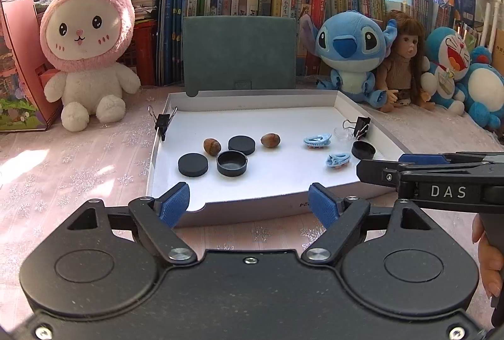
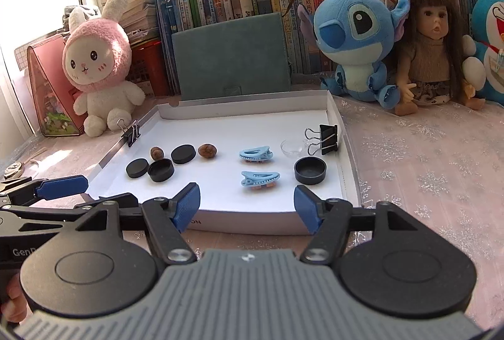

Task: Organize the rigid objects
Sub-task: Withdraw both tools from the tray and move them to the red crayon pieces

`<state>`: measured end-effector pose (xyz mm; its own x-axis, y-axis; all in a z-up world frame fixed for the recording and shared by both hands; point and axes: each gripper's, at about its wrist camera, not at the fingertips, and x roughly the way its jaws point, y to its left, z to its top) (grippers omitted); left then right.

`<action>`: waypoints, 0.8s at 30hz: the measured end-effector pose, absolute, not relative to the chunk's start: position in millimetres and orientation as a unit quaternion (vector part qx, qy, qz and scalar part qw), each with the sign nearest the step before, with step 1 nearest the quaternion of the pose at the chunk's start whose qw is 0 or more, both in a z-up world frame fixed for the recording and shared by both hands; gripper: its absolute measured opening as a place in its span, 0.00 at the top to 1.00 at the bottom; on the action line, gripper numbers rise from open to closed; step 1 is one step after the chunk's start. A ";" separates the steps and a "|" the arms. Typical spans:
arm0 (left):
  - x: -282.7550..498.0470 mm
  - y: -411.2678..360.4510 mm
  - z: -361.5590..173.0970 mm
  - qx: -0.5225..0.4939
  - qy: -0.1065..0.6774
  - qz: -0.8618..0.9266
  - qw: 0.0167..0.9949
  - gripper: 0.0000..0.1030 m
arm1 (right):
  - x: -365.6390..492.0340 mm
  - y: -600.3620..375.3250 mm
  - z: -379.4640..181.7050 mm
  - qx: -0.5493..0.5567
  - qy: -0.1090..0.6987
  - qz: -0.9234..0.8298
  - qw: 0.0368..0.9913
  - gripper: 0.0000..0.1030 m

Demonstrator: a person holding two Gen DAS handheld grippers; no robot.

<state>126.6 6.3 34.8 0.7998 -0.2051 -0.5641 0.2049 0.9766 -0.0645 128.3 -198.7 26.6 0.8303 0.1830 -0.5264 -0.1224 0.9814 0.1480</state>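
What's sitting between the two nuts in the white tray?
A flat black disc lies between the left nut and the right nut, clearest from the right wrist.

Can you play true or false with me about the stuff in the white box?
1. Two blue hair clips lie in the white box. True.
2. Both nuts sit on the pink cloth outside the box. False: they lie inside the box.
3. The left gripper holds a black cap. False: its jaws are open with nothing between them.
4. A binder clip is clamped on each side wall of the box. True.
5. The right gripper has open, empty jaws. True.
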 end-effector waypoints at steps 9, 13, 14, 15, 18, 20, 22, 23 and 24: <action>90.1 14.3 20.7 -0.020 0.327 -0.099 0.940 0.21 | 63.2 -193.9 9.0 0.031 0.269 0.066 0.960 0.20; 59.2 15.9 15.5 -0.032 0.310 -0.100 0.945 0.21 | 27.7 -188.0 0.0 0.038 0.252 0.061 0.965 0.18; 51.8 15.9 14.8 -0.032 0.307 -0.096 0.946 0.21 | 20.8 -186.1 -1.6 0.037 0.248 0.056 0.966 0.18; 46.3 15.7 14.5 -0.032 0.304 -0.094 0.947 0.21 | 14.2 -184.3 -3.0 0.036 0.243 0.049 0.968 0.18; 32.6 17.6 13.9 -0.034 0.297 -0.087 0.950 0.21 | -3.5 -178.1 -9.2 0.036 0.236 0.039 0.970 0.18; 25.3 19.0 13.8 -0.034 0.292 -0.082 0.952 0.21 | -15.7 -170.5 -15.4 0.031 0.232 0.035 0.972 0.18; 18.8 19.8 13.5 -0.026 0.288 -0.074 0.955 0.20 | -25.8 -160.4 -21.5 0.021 0.227 0.033 0.973 0.18; 15.8 20.6 13.3 -0.022 0.288 -0.069 0.955 0.20 | -31.1 -153.8 -24.6 0.013 0.223 0.035 0.974 0.18; 13.9 22.0 13.3 -0.020 0.289 -0.064 0.955 0.20 | -36.6 -145.7 -27.4 0.003 0.219 0.040 0.975 0.18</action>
